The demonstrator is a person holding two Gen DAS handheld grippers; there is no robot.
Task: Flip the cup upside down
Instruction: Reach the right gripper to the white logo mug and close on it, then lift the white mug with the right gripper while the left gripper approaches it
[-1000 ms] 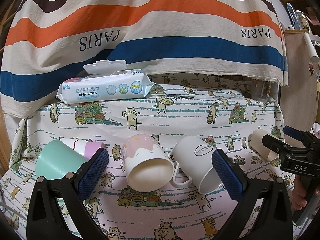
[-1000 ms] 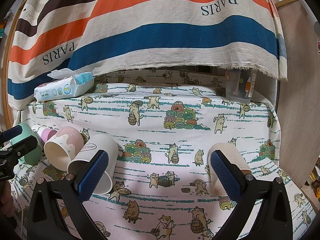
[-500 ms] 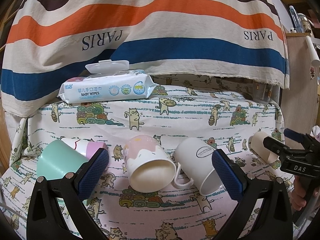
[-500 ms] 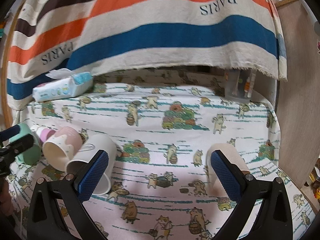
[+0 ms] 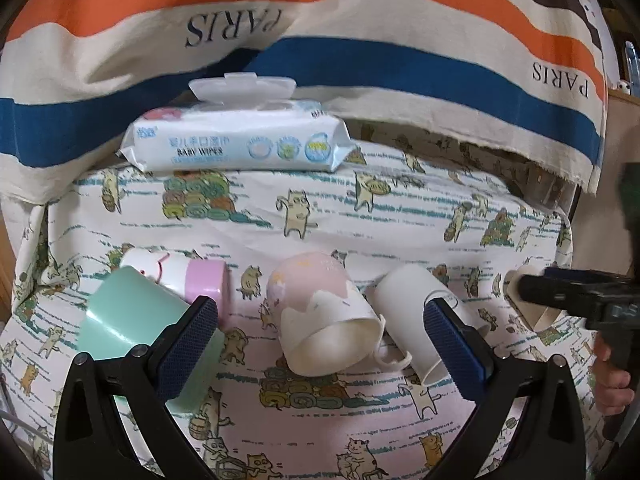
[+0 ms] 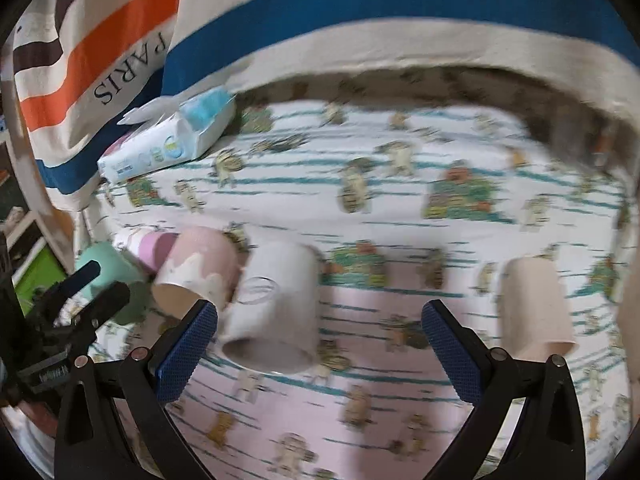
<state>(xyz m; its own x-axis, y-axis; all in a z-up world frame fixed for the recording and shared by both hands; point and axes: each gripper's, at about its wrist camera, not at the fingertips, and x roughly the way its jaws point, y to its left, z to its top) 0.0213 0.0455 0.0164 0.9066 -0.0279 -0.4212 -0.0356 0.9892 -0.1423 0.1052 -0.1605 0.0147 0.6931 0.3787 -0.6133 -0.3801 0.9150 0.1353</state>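
Cups lie on their sides in a row on the cat-print cloth. From the left wrist camera, the pink-and-white cup sits in the middle with its open mouth toward the camera, its handle touching the white cup just to its right. To its left lie a mint green cup and, behind that, a white-and-pink cup. Farther right, a cream cup is partly hidden behind the right gripper, which shows there as a dark blur. A pack of baby wipes rests at the back edge of the cloth, under the striped fabric that hangs behind.

The left gripper hovers over the pink-and-white cup with its blue-padded fingers spread wide, touching nothing. The right gripper, seen from its own blurred camera, is also spread wide and holds nothing; the white cup lies between its fingers in the view, mouth toward the camera, and the cream cup lies just outside the right-hand finger. The left gripper shows at the left edge, near the mint green cup.
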